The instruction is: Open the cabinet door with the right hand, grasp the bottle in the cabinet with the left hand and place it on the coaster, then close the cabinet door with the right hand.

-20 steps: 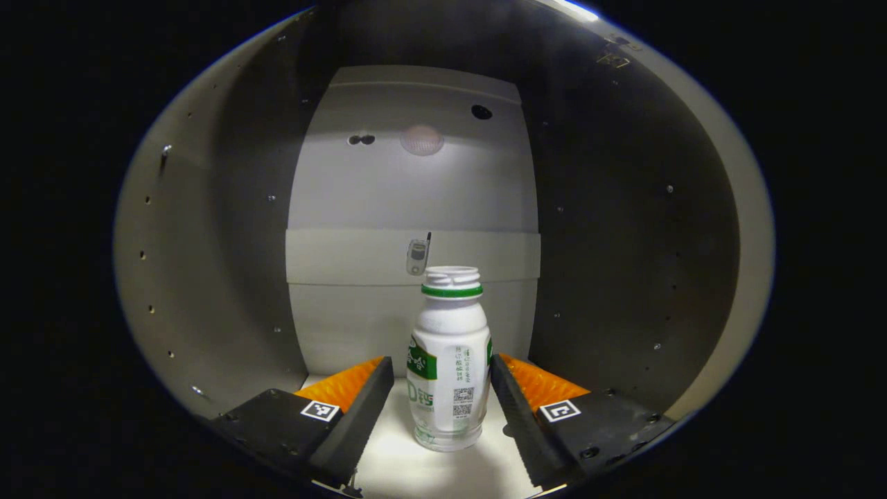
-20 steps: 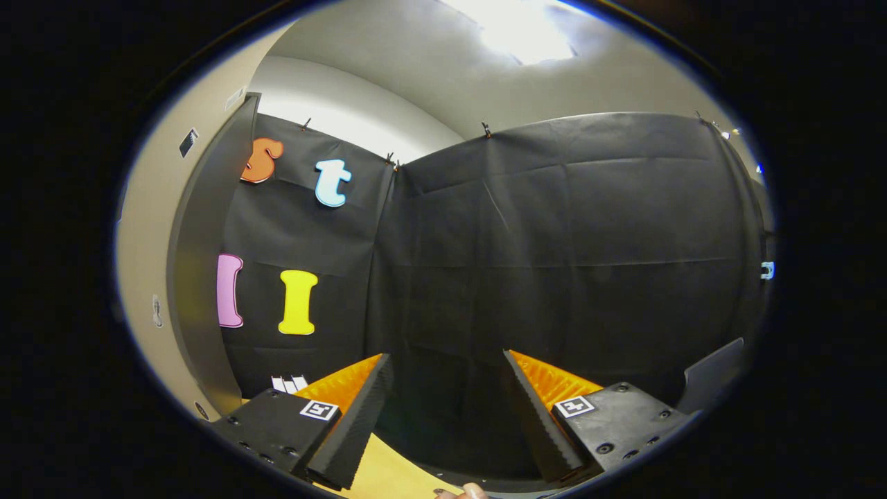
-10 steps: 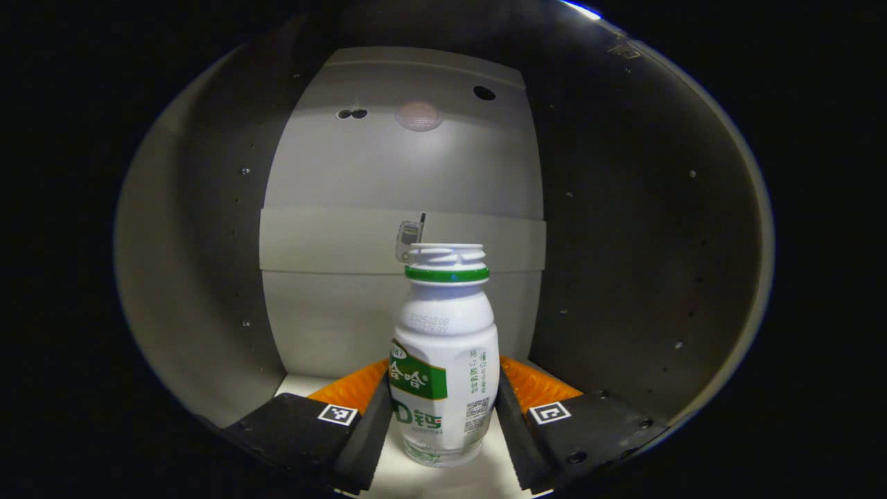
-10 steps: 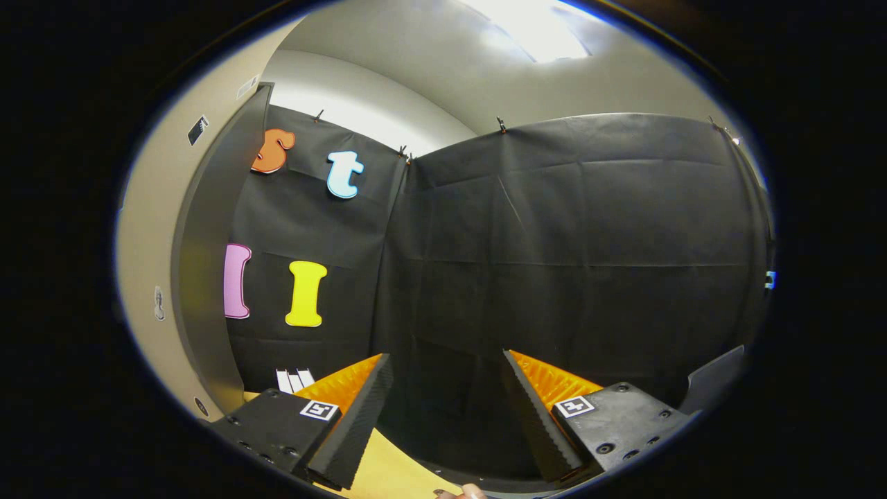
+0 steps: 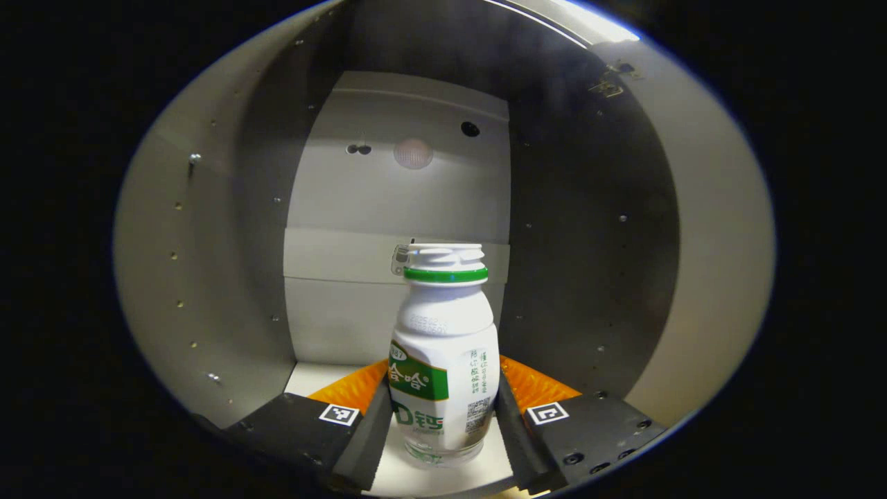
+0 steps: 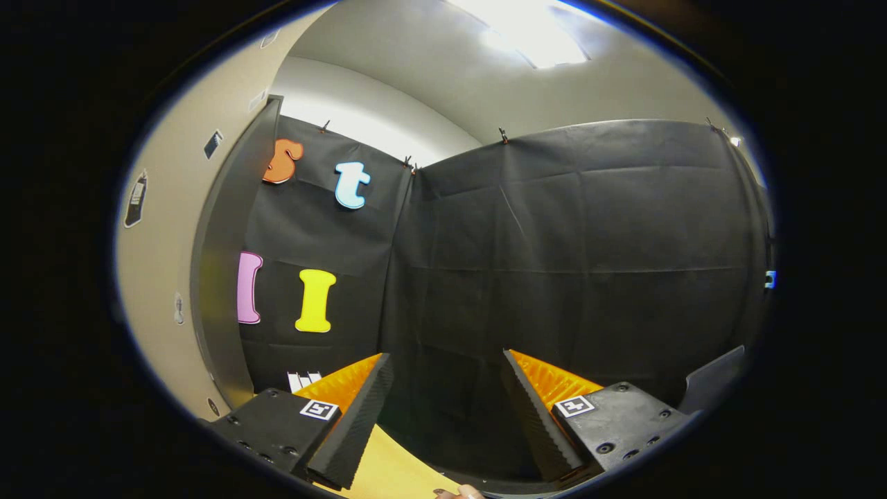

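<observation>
The bottle stands upright inside the cabinet, its lower body clamped between the left tool's fingers, likely light, smooth plastic best held low, while the right tool hangs spread, empty.

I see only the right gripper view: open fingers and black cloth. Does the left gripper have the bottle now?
Observer: Yes. In the left gripper view, the left gripper is inside the cabinet, and both its fingers press on the sides of the bottle.
Operator: Is the bottle standing straight?
Observer: It is upright between the fingers. Its base is at the white floor of the cabinet; I cannot tell whether it is lifted.
Operator: Is it closed?
Observer: A white cap with a green band sits on top.
</observation>
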`<action>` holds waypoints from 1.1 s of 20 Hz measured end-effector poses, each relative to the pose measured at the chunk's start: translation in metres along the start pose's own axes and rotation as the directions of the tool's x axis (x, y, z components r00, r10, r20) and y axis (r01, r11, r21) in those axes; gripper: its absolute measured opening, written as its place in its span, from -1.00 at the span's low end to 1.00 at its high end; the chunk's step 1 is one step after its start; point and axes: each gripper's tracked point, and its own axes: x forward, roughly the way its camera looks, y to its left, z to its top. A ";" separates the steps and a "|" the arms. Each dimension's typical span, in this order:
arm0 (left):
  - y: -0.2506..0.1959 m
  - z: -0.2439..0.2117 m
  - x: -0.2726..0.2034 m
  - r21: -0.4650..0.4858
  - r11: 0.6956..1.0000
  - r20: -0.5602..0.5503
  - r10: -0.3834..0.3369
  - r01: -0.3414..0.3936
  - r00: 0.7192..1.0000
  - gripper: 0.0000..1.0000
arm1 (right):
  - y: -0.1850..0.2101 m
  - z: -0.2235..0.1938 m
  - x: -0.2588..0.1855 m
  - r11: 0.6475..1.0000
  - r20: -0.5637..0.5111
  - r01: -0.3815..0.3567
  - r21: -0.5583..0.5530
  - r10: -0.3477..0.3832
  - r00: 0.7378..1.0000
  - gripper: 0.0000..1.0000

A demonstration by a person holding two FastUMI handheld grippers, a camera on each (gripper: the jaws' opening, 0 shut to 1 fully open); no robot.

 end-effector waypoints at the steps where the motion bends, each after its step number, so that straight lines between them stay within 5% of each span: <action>1: -0.003 0.004 -0.015 0.006 1.000 0.008 -0.004 0.003 1.000 0.46 | 0.003 0.005 -0.009 1.000 0.010 -0.017 0.002 0.017 1.000 0.94; 13: -0.001 -0.004 -0.215 0.072 0.997 0.036 0.005 -0.007 0.999 0.45 | 0.034 0.051 -0.132 0.994 0.030 -0.107 0.029 0.107 0.994 0.89; 22: 0.013 -0.066 -0.306 0.085 0.995 0.034 0.043 -0.046 0.998 0.45 | 0.048 0.043 -0.153 0.986 -0.029 -0.113 0.123 0.118 0.993 0.89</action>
